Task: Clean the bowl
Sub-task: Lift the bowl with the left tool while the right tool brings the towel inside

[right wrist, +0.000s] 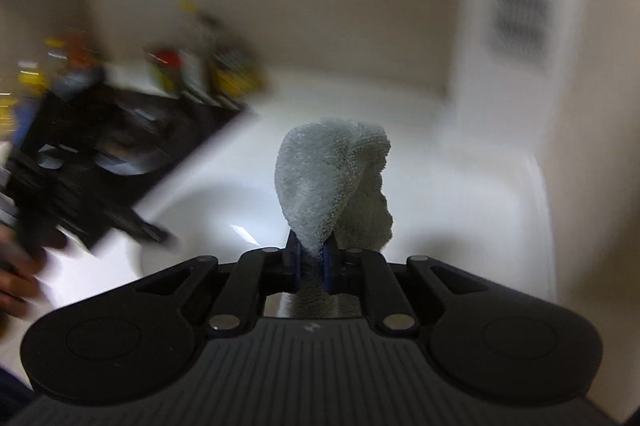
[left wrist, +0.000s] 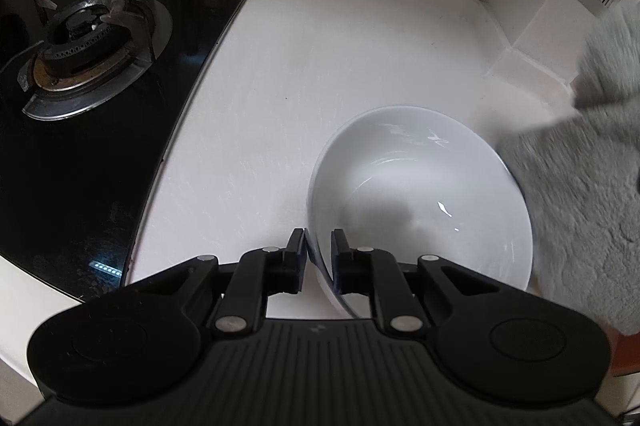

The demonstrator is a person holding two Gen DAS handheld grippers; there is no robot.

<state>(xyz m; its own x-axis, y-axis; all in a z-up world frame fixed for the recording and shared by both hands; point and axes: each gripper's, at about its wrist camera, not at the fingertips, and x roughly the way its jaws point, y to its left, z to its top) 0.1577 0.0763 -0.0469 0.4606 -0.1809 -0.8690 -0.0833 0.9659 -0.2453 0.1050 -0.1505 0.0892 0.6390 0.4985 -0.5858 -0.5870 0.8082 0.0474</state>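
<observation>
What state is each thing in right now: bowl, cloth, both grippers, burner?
bowl: upright on the counter, empty, rim pinched by the left gripper.
cloth: bunched, clamped in the right gripper, beside the bowl's right side.
left gripper: shut on the bowl rim.
right gripper: shut on the cloth.
burner: no flame visible.

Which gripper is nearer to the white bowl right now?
Left. The left gripper is clamped on the white bowl's near rim; the right gripper, holding the grey cloth, hovers beside and above it.
</observation>
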